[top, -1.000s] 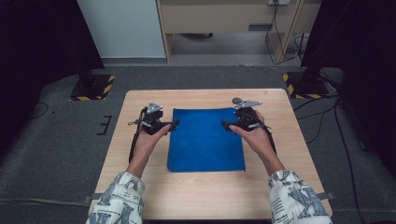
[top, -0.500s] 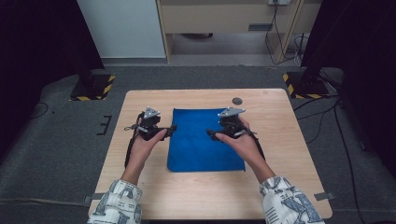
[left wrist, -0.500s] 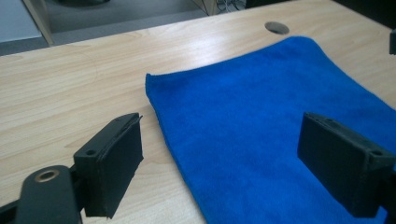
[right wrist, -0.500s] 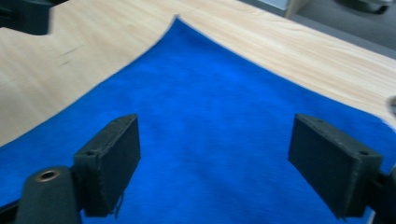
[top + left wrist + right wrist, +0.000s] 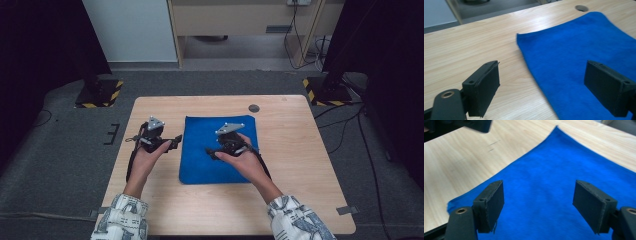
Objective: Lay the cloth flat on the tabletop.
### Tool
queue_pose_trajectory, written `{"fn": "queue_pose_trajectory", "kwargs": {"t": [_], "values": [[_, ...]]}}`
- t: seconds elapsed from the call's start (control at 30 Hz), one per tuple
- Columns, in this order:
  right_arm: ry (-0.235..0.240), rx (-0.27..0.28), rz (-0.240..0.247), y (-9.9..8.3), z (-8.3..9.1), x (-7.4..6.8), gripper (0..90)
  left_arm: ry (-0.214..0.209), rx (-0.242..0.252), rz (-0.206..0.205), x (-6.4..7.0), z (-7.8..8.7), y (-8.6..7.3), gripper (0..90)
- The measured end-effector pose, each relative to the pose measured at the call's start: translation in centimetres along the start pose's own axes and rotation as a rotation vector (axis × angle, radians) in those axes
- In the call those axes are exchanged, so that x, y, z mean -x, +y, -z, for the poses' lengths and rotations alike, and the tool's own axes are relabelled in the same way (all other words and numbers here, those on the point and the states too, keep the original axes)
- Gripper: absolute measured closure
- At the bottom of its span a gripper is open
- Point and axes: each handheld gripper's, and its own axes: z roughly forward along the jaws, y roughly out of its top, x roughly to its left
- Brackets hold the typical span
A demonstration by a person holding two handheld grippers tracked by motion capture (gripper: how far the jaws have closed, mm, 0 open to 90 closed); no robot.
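On the wooden table (image 5: 300,150) a blue cloth (image 5: 210,165) lies flat and roughly square, a little left of the table's middle, with a small dark round plug (image 5: 254,108) just beyond its far right corner. The left gripper (image 5: 172,144) hangs at the cloth's left edge; in the left gripper view its jaws stand wide apart and hold nothing, one over bare wood and the other over the blue pile (image 5: 574,57). The right gripper (image 5: 212,152) hovers over the cloth's middle, its jaws equally spread and unladen — the right gripper view looks along them toward one corner of the cloth (image 5: 556,128).

The step in hand looks like taking hold of the cloth, probably to fold it. To do that well, each gripper should go to an edge or corner rather than the flat middle, where jaws find little to bite. The left one is well placed: lowering one jaw to the wood and sliding it under the hem would give a clean pinch. The right one should shift to the corresponding point on the opposite edge — whether it sits clear of the fabric or brushes it is hard to judge from above.
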Motion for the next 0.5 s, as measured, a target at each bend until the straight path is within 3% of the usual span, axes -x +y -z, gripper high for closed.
{"fn": "queue_pose_trajectory", "kwargs": {"t": [0.23, 0.47, 0.5], "values": [[0.034, -0.024, 0.04, 0.0, -1.5, -2.3, 26.2, 0.018, 0.004, 0.036, -1.7, 0.7, -0.6, 12.3], [0.061, -0.046, 0.084, -0.1, -2.5, -4.3, 31.3, 0.025, 0.001, 0.045, -2.2, 0.8, -0.8, 12.2], [0.077, -0.057, 0.097, -0.2, -2.8, -5.1, 33.7, 0.023, 0.0, 0.043, -2.2, 0.8, -0.8, 12.1]]}}
